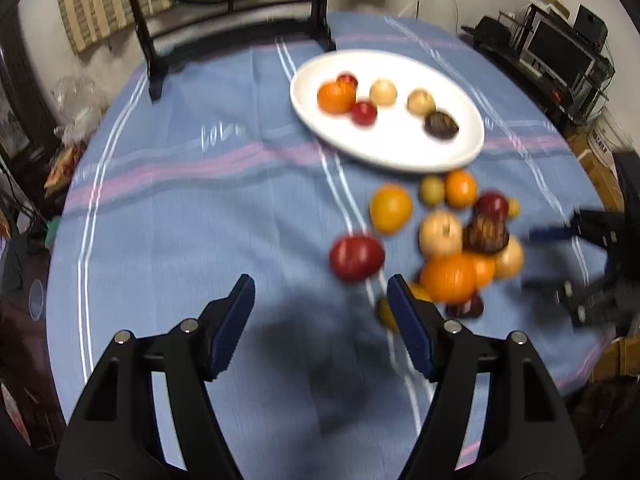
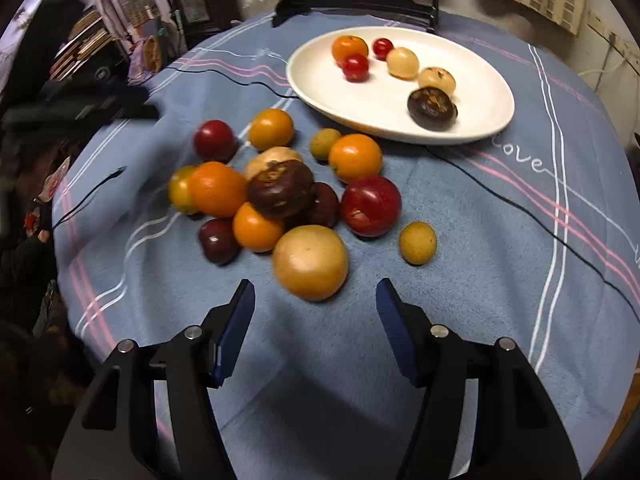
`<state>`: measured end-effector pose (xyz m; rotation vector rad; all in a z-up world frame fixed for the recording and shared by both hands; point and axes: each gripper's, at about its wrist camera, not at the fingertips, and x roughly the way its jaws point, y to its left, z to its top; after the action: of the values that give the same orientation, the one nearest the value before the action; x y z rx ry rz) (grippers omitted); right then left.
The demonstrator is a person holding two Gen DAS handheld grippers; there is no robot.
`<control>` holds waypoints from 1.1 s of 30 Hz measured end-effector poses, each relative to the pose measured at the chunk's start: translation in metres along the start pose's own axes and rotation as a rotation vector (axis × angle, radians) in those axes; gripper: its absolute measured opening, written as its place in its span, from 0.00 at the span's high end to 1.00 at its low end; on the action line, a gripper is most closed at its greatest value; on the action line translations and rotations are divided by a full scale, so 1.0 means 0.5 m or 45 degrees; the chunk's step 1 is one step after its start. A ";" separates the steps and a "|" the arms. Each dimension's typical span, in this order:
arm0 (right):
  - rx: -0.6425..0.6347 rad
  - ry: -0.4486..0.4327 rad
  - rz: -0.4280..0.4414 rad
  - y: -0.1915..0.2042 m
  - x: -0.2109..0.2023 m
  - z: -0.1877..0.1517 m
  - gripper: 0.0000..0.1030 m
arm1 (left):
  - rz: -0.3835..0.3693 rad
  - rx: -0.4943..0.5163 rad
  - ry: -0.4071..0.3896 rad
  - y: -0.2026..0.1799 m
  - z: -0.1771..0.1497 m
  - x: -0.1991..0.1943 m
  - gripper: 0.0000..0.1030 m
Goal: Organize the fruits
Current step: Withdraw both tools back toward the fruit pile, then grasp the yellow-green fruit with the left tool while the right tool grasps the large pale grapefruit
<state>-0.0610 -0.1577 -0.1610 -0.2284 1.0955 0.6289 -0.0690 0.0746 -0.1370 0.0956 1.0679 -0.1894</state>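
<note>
Blue pads of the left tool (image 1: 320, 300) sit closest to the lens, spread about halfway with nothing between them, only bare blue cloth of the tabletop (image 1: 180, 220) underneath. Ahead and a bit right of that tool is a red apple (image 1: 356, 258), and further right the main fruit pile (image 1: 456, 248), oranges, pale ones and a dark brownish one all bunched together. Beyond the pile, up and away from the tool, is the white plate (image 1: 384, 152).

Moving over to the right tool (image 2: 316, 300): same deal, jaws roughly half open, gripping nothing. A big tan round fruit (image 2: 310, 268) lies right ahead of its fingertips, close but not touching as far as I can tell. A small yellowish fruit (image 2: 418, 243) is off ahead to the right, on its own.

Progress-wise I'd call it maybe a third done. Six fruits are on the plate (image 2: 460, 128), and a dozen or so loose ones are waiting on the cloth. My guess is the tan fruit goes next for the right side and the red apple for the left.
</note>
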 end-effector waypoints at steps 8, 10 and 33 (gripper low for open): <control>-0.143 0.029 -0.057 0.020 0.038 0.020 0.38 | 0.007 0.028 0.058 -0.023 -0.066 0.019 0.32; -0.179 0.030 -0.053 0.027 0.046 0.022 0.40 | 0.000 0.066 0.062 -0.038 -0.069 0.025 0.31; 0.095 0.016 0.005 -0.007 -0.019 -0.019 0.58 | -0.147 0.224 0.092 -0.110 -0.035 0.104 0.58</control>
<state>-0.0690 -0.1684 -0.1576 -0.1661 1.1295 0.5896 -0.0707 0.0180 -0.1900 0.2006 1.1285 -0.3871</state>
